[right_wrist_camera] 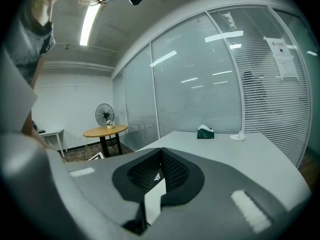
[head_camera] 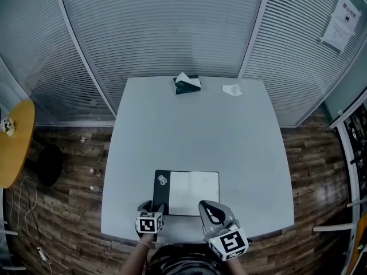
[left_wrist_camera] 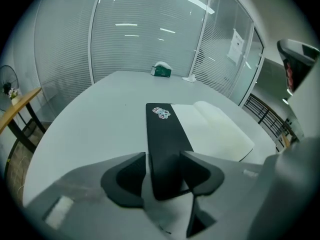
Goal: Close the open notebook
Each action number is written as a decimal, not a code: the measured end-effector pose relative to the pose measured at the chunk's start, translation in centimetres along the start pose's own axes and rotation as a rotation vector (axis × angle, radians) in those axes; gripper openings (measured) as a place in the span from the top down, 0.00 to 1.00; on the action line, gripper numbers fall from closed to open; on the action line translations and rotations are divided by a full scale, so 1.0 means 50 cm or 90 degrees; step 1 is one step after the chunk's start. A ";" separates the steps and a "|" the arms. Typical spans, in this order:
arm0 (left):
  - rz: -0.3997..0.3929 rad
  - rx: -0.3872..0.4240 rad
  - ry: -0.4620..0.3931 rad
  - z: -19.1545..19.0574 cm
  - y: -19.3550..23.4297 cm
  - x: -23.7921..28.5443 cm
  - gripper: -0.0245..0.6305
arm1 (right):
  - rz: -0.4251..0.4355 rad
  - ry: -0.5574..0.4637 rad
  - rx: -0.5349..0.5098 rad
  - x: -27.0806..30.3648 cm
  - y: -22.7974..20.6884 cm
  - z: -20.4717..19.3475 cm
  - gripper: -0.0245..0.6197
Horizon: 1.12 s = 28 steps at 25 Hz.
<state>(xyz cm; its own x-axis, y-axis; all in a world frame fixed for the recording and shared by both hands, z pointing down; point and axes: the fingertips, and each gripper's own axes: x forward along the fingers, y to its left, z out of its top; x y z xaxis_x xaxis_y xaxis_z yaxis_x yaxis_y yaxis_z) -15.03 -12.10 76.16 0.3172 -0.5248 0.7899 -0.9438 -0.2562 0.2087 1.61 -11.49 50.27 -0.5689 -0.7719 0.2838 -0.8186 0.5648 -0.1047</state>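
The notebook (head_camera: 195, 192) lies open near the front edge of the grey table (head_camera: 189, 125), white pages (left_wrist_camera: 212, 129) to the right. Its black cover (left_wrist_camera: 165, 129), with a small sticker (left_wrist_camera: 161, 112), forms the left strip. My left gripper (head_camera: 153, 207) points down at the cover's near end. In the left gripper view the left gripper (left_wrist_camera: 164, 171) is open, and the cover's near end lies between its jaws without being pinched. My right gripper (head_camera: 209, 208) hovers just right of it, over the notebook's near edge. The right gripper (right_wrist_camera: 160, 171) is shut, its pads meeting on nothing.
A dark green tissue box (head_camera: 187, 83) and a crumpled white tissue (head_camera: 231, 90) sit at the table's far edge. Glass walls with blinds stand behind. A round wooden side table (head_camera: 14, 142) is off to the left, with a fan (right_wrist_camera: 104, 115) near it.
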 end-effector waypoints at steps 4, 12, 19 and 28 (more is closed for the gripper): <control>0.019 0.013 0.010 0.004 -0.003 0.002 0.65 | 0.004 0.000 0.003 -0.001 -0.013 0.000 0.96; 0.023 -0.008 0.026 0.000 -0.003 0.000 0.67 | 0.040 -0.006 -0.001 -0.003 -0.018 0.002 0.96; 0.044 -0.043 0.004 0.010 0.003 -0.011 0.68 | 0.060 -0.014 -0.007 -0.008 -0.033 0.008 0.96; 0.043 -0.083 -0.037 0.035 -0.006 -0.056 0.76 | 0.071 -0.022 0.012 -0.005 -0.032 0.012 0.96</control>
<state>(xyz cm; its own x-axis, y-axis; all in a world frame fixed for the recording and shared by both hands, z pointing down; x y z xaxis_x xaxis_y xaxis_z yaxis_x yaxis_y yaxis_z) -15.47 -11.97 72.88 0.2539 -0.5843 0.7708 -0.9660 -0.1134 0.2323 3.00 -12.36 49.81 -0.6587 -0.7142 0.2368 -0.7511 0.6424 -0.1520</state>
